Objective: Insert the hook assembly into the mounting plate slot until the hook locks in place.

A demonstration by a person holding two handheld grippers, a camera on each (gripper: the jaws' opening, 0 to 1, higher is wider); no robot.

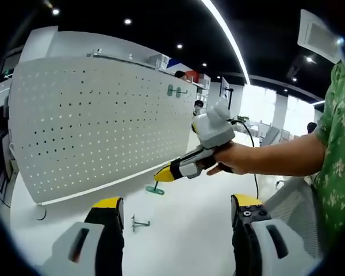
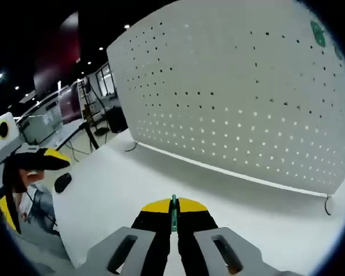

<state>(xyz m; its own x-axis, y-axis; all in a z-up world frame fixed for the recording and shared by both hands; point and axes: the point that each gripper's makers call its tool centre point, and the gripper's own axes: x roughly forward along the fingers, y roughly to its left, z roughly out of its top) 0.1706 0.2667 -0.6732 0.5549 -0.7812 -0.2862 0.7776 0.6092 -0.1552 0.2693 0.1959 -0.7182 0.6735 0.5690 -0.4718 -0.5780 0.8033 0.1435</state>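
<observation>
A white pegboard mounting plate (image 1: 98, 126) (image 2: 247, 98) stands upright on the white table (image 1: 190, 230). Two green hooks (image 1: 176, 91) (image 2: 317, 31) hang near its upper far corner. My right gripper (image 1: 163, 175) (image 2: 173, 221), held by a person's hand (image 1: 230, 161), is shut on a thin green hook assembly (image 2: 173, 211); the hook's flat green base (image 1: 156, 188) hangs just above the table in front of the board. My left gripper (image 1: 178, 215) stands open and empty, low over the table. A small grey metal hook (image 1: 139, 223) lies on the table between its jaws.
The person's arm in a green patterned sleeve (image 1: 336, 149) reaches in from the right. My left gripper (image 2: 31, 162) appears at the left of the right gripper view. Desks and cables (image 2: 86, 115) stand beyond the table's edge.
</observation>
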